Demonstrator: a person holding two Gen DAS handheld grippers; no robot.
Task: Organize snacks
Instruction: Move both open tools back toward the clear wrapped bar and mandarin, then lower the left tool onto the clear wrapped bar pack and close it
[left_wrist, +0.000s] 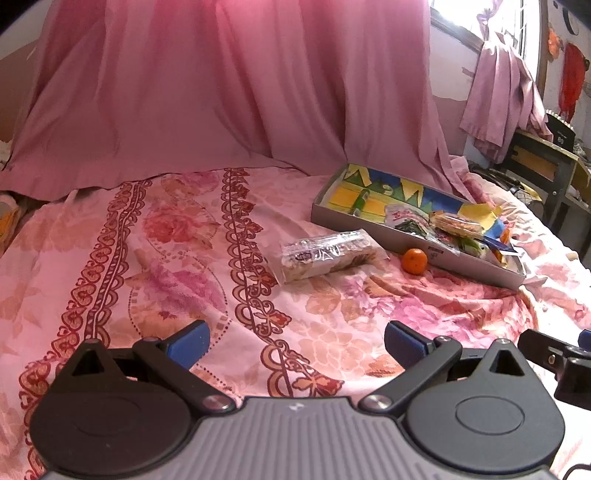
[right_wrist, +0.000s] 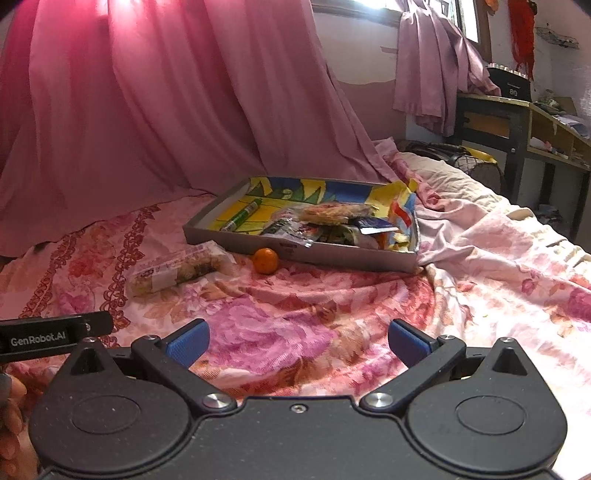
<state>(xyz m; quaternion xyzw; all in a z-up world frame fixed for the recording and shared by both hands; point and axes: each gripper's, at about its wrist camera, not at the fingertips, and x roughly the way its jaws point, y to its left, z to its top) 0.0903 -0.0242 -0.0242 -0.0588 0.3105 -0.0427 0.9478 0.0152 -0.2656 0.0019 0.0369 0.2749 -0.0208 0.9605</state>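
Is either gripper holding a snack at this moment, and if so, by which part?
Nothing is held. The left gripper and right gripper are both open and empty above the bedspread; the wrapped snack bar and orange lie untouched.

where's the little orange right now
The orange lies on the bedspread, right against the tray's near wall, just right of the clear snack packet, in both views.

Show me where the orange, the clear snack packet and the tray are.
orange (right_wrist: 265, 260), right wrist view, middle of the fruit.
clear snack packet (right_wrist: 177, 271), right wrist view, middle of the wrapper.
tray (right_wrist: 332, 255), right wrist view, near grey wall.
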